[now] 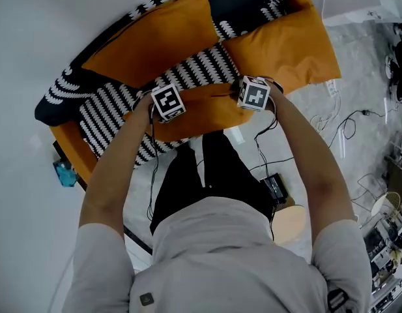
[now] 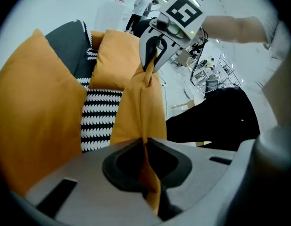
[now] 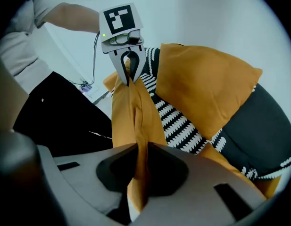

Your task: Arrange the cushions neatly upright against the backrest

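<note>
The left gripper (image 2: 146, 149) and right gripper (image 3: 138, 153) each pinch the orange cushion's (image 1: 210, 113) thin edge. The fabric may slip free, dropping the cushion off the sofa (image 1: 201, 67).

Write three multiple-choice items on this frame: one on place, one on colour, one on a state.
1. Where is the cushion that is being handled? A on the floor; B lifted at the front edge of the sofa; C behind the backrest.
2. Its colour? A blue; B orange; C grey.
3. The left gripper is: A open and empty; B shut on a cable; C shut on the cushion.
Key: B, the head view shows it raised before the seat; B, it is orange in every view; C, its fabric is pinched between the jaws.
</note>
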Motion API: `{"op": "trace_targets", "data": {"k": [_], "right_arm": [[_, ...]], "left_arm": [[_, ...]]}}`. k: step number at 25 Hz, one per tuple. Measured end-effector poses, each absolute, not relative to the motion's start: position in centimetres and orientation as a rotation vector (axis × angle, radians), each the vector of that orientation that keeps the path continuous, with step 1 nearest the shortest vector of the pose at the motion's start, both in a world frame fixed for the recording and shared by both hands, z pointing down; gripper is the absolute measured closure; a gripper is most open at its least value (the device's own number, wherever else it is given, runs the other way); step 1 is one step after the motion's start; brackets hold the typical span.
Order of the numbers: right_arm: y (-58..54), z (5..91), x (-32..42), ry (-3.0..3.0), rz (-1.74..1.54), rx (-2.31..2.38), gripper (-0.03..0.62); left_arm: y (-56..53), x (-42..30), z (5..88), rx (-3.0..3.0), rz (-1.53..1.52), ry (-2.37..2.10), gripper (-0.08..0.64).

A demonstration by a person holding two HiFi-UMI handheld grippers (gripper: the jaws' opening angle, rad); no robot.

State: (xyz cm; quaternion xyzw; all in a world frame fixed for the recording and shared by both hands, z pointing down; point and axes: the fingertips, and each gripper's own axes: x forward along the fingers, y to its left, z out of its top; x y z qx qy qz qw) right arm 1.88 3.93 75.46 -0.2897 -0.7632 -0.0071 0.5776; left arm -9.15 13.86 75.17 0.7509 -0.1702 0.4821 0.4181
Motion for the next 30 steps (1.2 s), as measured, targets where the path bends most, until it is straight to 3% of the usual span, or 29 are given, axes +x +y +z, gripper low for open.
{"op": "trace_targets", "data": {"k": [7, 18, 30], "right_arm": [[8.1, 68.3, 2.1, -1.819, -0.076, -0.63, 0.535], [12.7, 57.6, -3.4, -1.89, -0.211, -0.515, 0.535], [19.1, 53.5, -8.3, -1.927, -0.282, -0.569, 0.535]], "left_arm": [[18.6, -8.5, 68.8, 1.931, 1.204, -0.543, 0.537], [22.6, -14.6, 58.8, 1.986, 1.262, -0.72, 0.537], [29.3, -19.0, 54.7, 1.947, 1.266, -0.825, 0.537]]}}
